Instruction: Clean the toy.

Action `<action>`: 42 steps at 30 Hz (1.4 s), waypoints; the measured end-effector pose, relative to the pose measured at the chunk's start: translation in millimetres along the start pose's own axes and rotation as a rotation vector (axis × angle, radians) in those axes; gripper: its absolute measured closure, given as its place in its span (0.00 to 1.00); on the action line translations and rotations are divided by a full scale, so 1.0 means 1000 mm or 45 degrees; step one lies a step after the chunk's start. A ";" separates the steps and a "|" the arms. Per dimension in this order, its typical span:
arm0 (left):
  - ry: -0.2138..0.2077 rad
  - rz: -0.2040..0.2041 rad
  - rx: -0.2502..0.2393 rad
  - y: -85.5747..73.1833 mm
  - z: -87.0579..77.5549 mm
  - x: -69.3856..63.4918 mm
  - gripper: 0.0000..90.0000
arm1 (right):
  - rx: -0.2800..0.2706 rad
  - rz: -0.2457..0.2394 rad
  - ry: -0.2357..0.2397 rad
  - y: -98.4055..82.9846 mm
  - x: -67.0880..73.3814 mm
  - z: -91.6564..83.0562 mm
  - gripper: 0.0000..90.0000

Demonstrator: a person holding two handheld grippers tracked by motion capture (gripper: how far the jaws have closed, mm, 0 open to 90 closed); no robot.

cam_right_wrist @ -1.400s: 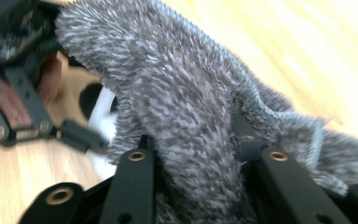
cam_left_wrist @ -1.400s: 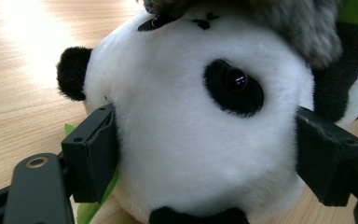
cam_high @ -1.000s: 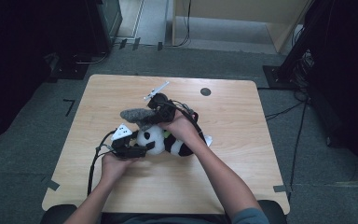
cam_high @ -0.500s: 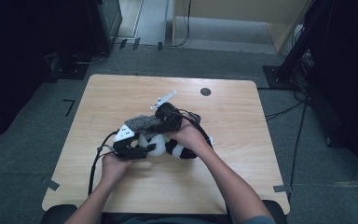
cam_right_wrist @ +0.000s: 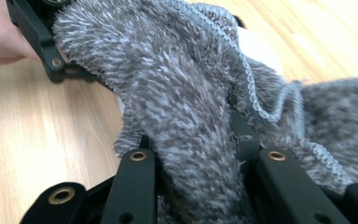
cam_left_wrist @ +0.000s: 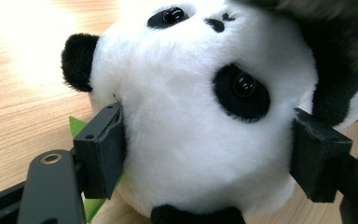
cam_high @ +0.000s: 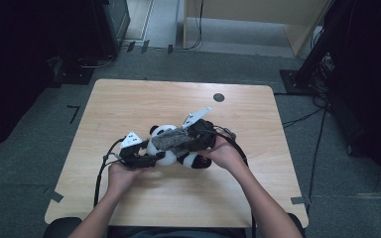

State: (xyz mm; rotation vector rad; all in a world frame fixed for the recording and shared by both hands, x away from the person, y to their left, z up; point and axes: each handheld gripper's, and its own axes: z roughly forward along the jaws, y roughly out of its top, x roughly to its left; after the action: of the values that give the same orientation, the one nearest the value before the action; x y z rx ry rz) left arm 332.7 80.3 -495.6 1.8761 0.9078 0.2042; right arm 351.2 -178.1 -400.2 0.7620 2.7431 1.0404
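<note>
The panda toy [cam_left_wrist: 191, 130] is soft plush with short white and black pile and glossy plastic eyes. The grey cloth [cam_right_wrist: 186, 93] looks fuzzy and rough, with a knitted edge. The table [cam_high: 129, 104] is smooth, pale wood, slightly shiny. Both grippers' jaws are matt black plastic.
</note>
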 end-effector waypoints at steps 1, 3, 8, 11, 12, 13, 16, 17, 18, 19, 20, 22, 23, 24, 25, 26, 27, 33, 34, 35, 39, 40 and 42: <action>-0.003 -0.002 -0.002 0.000 0.000 0.000 0.26 | -0.014 0.010 0.000 -0.007 -0.003 -0.005 0.78; -0.004 0.000 -0.006 -0.001 0.000 0.000 0.26 | -0.026 0.023 0.012 -0.010 -0.004 -0.007 0.78; -0.010 -0.001 -0.013 -0.001 0.000 0.001 0.26 | -0.050 0.029 -0.005 -0.012 -0.006 -0.013 0.79; -0.011 0.021 -0.026 -0.003 0.000 0.001 0.26 | -0.069 0.074 -0.008 -0.008 -0.005 -0.016 0.80; -0.009 0.020 -0.029 -0.003 0.000 0.001 0.26 | -0.085 0.090 -0.015 -0.005 -0.005 -0.018 0.80; -0.005 0.020 -0.028 -0.003 0.000 0.000 0.26 | -0.122 0.102 -0.037 0.004 -0.002 -0.020 0.81; 0.001 0.018 -0.026 -0.002 0.000 -0.001 0.26 | -0.149 0.102 -0.053 0.014 0.002 -0.019 0.81; 0.002 0.019 -0.027 -0.002 0.000 -0.001 0.26 | -0.158 0.100 -0.053 0.020 0.004 -0.017 0.81; 0.003 0.020 -0.029 -0.002 0.000 -0.001 0.27 | -0.165 0.100 -0.053 0.025 0.006 -0.013 0.81; 0.003 0.020 -0.033 -0.002 0.000 -0.002 0.27 | -0.162 0.102 -0.045 0.029 0.008 -0.007 0.81; 0.003 0.021 -0.037 -0.002 -0.001 -0.002 0.27 | -0.159 0.106 -0.044 0.032 0.010 -0.001 0.81; 0.001 0.029 -0.041 -0.003 -0.001 -0.001 0.27 | -0.152 0.090 -0.041 0.036 0.014 0.014 0.81; 0.002 0.031 -0.039 -0.003 -0.001 -0.001 0.27 | -0.134 0.087 -0.043 0.036 0.016 0.021 0.81; 0.004 0.024 -0.038 -0.003 -0.001 -0.002 0.28 | -0.112 0.082 -0.048 0.037 0.019 0.027 0.81; 0.004 0.017 -0.033 -0.003 -0.001 -0.001 0.28 | -0.100 0.040 -0.079 0.034 0.023 0.033 0.81; 0.004 0.017 -0.033 -0.003 -0.001 -0.001 0.28 | -0.100 0.040 -0.079 0.034 0.023 0.033 0.81; 0.005 0.018 -0.031 -0.003 -0.001 -0.002 0.28 | -0.104 0.034 -0.078 0.033 0.024 0.033 0.81; 0.002 -0.008 -0.025 -0.003 -0.001 -0.001 0.29 | -0.045 -0.003 -0.025 0.011 0.026 0.027 0.81; 0.002 -0.008 -0.026 -0.003 -0.001 -0.001 0.29 | -0.026 -0.031 -0.016 0.001 0.026 0.024 0.81; 0.003 -0.004 -0.025 -0.003 -0.001 -0.001 0.29 | -0.026 -0.031 -0.016 0.001 0.026 0.024 0.81; 0.017 0.016 -0.006 -0.002 -0.002 -0.003 0.31 | -0.066 -0.057 0.013 -0.017 0.026 0.016 0.81; 0.019 0.014 -0.001 -0.002 -0.002 -0.003 0.32 | -0.078 -0.064 0.007 -0.020 0.027 0.014 0.81; 0.019 0.011 0.004 -0.002 -0.002 -0.003 0.32 | -0.101 -0.076 -0.004 -0.024 0.027 0.010 0.81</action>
State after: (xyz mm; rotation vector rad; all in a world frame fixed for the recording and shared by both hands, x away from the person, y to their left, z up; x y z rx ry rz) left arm 328.7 80.0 -495.3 1.8841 0.9112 0.2221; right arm 320.4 -174.4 -421.7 0.6652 2.6858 1.1270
